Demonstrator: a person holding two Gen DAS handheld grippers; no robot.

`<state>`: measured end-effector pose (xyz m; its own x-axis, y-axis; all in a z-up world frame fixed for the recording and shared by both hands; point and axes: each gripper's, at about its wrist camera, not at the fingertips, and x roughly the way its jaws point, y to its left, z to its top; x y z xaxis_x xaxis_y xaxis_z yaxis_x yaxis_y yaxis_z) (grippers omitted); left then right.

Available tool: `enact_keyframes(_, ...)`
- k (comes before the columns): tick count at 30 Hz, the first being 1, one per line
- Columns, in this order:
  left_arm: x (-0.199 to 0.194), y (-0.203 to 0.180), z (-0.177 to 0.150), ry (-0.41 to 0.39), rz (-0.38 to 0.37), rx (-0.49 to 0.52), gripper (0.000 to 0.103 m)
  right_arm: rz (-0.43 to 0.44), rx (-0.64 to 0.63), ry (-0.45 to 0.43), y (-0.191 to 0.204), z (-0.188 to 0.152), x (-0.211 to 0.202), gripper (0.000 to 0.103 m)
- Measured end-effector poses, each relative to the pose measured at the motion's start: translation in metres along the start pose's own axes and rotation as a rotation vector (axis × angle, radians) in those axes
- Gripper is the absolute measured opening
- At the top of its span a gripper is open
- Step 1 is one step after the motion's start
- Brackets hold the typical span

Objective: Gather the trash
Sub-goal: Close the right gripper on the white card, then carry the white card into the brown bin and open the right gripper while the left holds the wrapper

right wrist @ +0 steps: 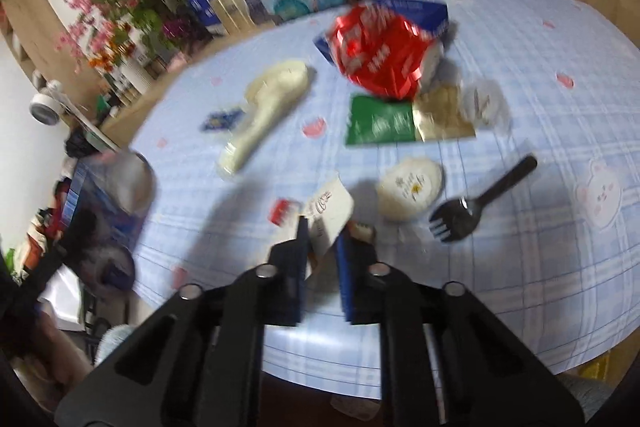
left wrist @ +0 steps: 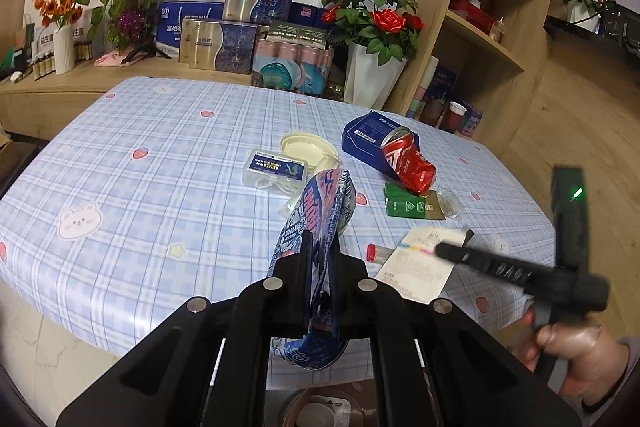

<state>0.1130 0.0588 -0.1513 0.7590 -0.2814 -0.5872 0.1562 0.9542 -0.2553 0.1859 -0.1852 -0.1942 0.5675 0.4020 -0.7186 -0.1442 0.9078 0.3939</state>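
My left gripper (left wrist: 322, 247) is shut on a flattened blue printed paper cup (left wrist: 320, 211) and holds it above the table's near edge. My right gripper (right wrist: 324, 231) is shut on a white paper receipt (right wrist: 330, 211) low over the table; it also shows in the left wrist view (left wrist: 452, 251) over the receipt (left wrist: 420, 263). A crushed red can (left wrist: 408, 161) lies on a blue box (left wrist: 366, 135). A green and gold wrapper (left wrist: 408, 205), a white lid (left wrist: 302, 147) and a small plastic box (left wrist: 276, 167) lie nearby.
A black plastic fork (right wrist: 480, 203) and a round white packet (right wrist: 410, 189) lie at the right. A bin (left wrist: 324, 409) sits below the table's near edge. Boxes, flower pots (left wrist: 372, 75) and wooden shelves (left wrist: 492, 27) stand behind the checked tablecloth (left wrist: 160, 155).
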Motion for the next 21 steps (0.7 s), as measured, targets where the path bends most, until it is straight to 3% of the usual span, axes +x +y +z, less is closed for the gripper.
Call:
enact_keyframes(12, -0.025, -0.011, 0.004, -0.027, -0.026, -0.002, 0.007, 0.030, -0.063, -0.120, 0.016, 0.013, -0.057, 0.010)
enact_keyframes(21, -0.058, -0.028, 0.004, -0.049, -0.058, 0.012, 0.007, 0.023, -0.098, -0.163, 0.020, 0.000, -0.100, 0.010)
